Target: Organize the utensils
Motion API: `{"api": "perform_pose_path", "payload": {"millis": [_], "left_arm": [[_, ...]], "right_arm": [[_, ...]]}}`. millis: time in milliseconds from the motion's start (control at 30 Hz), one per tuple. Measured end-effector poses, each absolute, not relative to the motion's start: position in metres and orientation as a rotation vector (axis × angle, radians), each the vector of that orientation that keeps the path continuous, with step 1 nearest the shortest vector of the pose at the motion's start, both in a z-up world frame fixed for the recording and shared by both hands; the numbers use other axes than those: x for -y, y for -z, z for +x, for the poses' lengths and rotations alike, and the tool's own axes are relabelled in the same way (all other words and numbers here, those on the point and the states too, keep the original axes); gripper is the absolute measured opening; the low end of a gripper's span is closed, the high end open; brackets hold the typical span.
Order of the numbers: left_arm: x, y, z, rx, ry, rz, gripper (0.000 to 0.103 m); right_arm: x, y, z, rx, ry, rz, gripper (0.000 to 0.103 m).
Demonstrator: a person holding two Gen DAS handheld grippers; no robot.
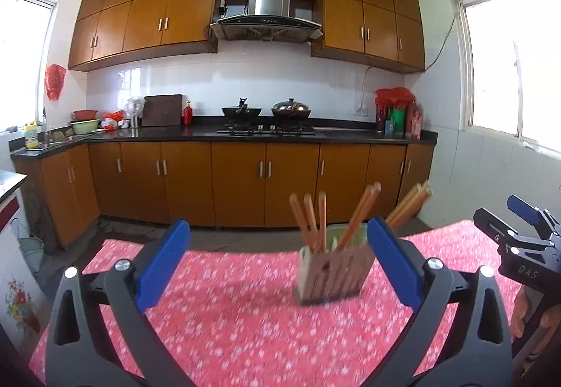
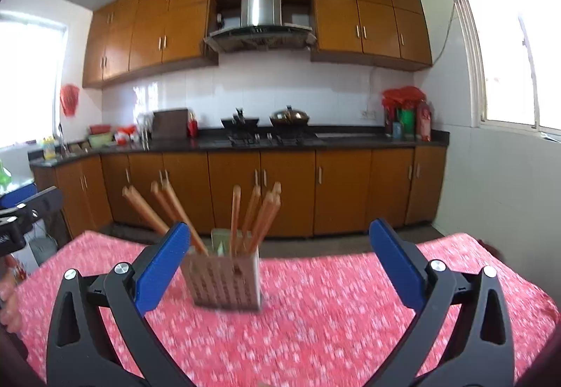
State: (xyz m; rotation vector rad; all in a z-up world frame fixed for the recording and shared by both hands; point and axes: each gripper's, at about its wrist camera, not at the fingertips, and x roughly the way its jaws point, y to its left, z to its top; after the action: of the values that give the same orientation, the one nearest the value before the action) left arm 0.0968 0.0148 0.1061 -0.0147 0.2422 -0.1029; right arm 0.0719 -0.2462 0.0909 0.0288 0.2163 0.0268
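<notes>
1. In the left wrist view, the left gripper (image 1: 278, 259) is seen spread wide, with nothing held between its blue fingers (image 1: 163, 264). The utensil holder (image 1: 331, 273) stands on the red flowered tablecloth (image 1: 228, 317), right of the frame centre, partly covered by the right-hand blue finger. Wooden chopsticks (image 1: 310, 220) are leaned inside it. The right gripper (image 1: 522, 239) is seen at the right edge; its opening cannot be told here.

2. In the right wrist view, the right gripper (image 2: 280, 260) is also spread wide and empty. The utensil holder (image 2: 224, 276) is placed left of centre, its left side hidden by the left-hand blue finger (image 2: 163, 264). The chopsticks (image 2: 257, 215) are fanned outward. Behind, orange cabinets (image 2: 287, 190), a dark countertop (image 2: 350, 141) and two woks (image 2: 289, 117) are seen.
</notes>
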Motion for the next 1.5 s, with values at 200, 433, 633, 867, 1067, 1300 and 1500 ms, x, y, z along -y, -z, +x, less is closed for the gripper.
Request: {"api": "perform_pose_path", "payload": {"millis": [200,433,633,867,1067,1300,1500], "left_arm": [[-0.011,-0.070,0.057,-0.243,0.048,0.018,0.099],[-0.005,-0.029,0.036,-0.281,0.044,0.043,0.099],[0.003,-0.006,0.028,-0.318,0.052,0.060,0.099],[0.005,0.005,0.028,-0.359,0.064,0.039,0.099],[0.005,0.008,0.027,-0.371,0.066,0.026,0.099],[0.005,0.009,0.028,-0.379,0.068,0.026,0.099],[0.002,0.010,0.029,-0.385,0.072,0.021,0.099]], "right_arm": [[0.238,-0.059,0.044,-0.272,-0.011,0.035,0.101],[0.226,-0.027,0.021,-0.306,-0.009,0.009,0.101],[0.223,-0.003,0.012,-0.371,-0.020,0.016,0.101],[0.226,0.009,0.008,-0.428,-0.040,0.040,0.101],[0.227,0.010,0.008,-0.439,-0.037,0.055,0.101],[0.229,0.011,0.009,-0.451,-0.038,0.062,0.101],[0.231,0.012,0.009,-0.456,-0.035,0.064,0.101]]}}
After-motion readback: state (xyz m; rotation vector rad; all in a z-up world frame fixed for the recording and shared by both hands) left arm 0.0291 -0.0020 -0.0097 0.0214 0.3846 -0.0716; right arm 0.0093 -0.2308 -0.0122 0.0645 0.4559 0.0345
